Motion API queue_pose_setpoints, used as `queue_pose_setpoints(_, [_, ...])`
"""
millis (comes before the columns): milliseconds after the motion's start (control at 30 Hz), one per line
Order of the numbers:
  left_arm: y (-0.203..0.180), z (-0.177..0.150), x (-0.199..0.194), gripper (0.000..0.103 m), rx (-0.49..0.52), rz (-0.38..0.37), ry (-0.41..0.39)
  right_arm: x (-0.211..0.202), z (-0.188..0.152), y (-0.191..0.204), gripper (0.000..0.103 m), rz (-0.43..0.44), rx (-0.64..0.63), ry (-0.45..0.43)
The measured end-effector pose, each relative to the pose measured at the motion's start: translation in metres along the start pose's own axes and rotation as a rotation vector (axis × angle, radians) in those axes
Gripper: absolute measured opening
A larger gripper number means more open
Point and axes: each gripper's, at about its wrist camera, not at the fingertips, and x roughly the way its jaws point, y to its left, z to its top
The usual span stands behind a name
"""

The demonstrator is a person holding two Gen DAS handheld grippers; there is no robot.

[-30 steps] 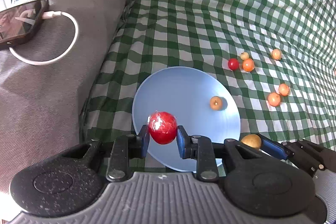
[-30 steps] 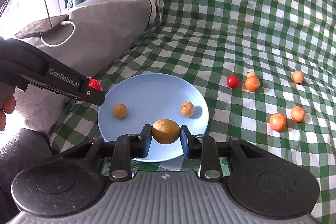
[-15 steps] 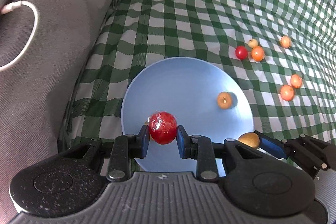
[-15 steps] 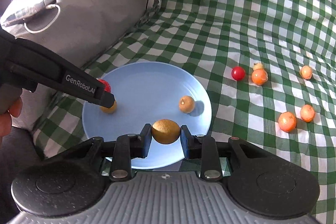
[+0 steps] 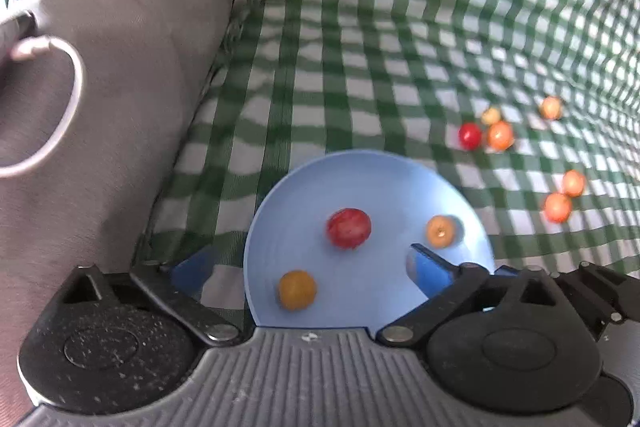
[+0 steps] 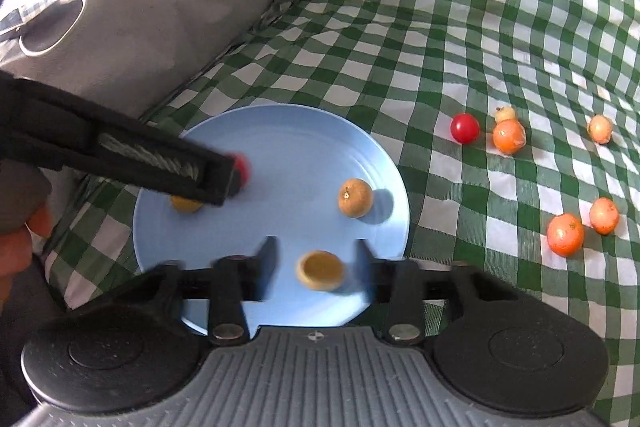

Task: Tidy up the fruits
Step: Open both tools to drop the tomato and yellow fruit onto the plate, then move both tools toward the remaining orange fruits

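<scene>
Green-and-white checked cloth (image 6: 460,39), round pale-blue plate (image 6: 304,135), left gripper (image 5: 312,267) jaws opening wide, red round fruit (image 5: 349,228) loose on plate, right gripper (image 6: 316,267) jaws opening around untouched yellow-brown fruit (image 6: 320,270).

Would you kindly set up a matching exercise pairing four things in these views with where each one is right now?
Things:
1. large red fruit
2. small red fruit
3. white cable
4. yellow-brown fruit

Places:
A. on the grey cushion
B. on the checked cloth, off the plate
C. between the right gripper's opening fingers
D. on the blue plate, clear of the left gripper's fingers

Pairs: 1-D, 2-B, 3-A, 4-C
</scene>
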Motion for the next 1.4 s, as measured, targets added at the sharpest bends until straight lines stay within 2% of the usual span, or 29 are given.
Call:
queue_pose_setpoints(33, [0.0,0.0,-0.006,0.103,0.0,-0.009,-0.004,-0.005,0.0,0.0,0.069,0.0,0.004,-0.008])
queue_pose_setpoints(100, [0.001,-0.004,-0.021,0.103,-0.006,-0.017,-0.016,-0.016,-0.001,0.0,0.085,-0.002,-0.002,-0.014])
queue_pose_setpoints(433, [0.014,-0.054,-0.096,0.103,-0.067,0.011,-0.05,-0.091,-0.03,0.012,0.102,0.011,-0.013,-0.036])
queue_pose_setpoints(633, [0.026,-0.07,-0.131,0.103,-0.101,0.03,-0.087,-0.133,-0.039,0.022,0.102,-0.016,-0.002,-0.104])
queue_pose_setpoints(833, [0.02,-0.082,-0.156,0.103,-0.098,0.041,-0.123,-0.167,-0.051,0.028,0.102,-0.041,0.026,-0.166])
queue_pose_setpoints(1400, [0.005,-0.092,-0.178,0.103,-0.05,0.036,-0.158,-0.192,-0.068,0.028,0.102,-0.053,0.077,-0.211])
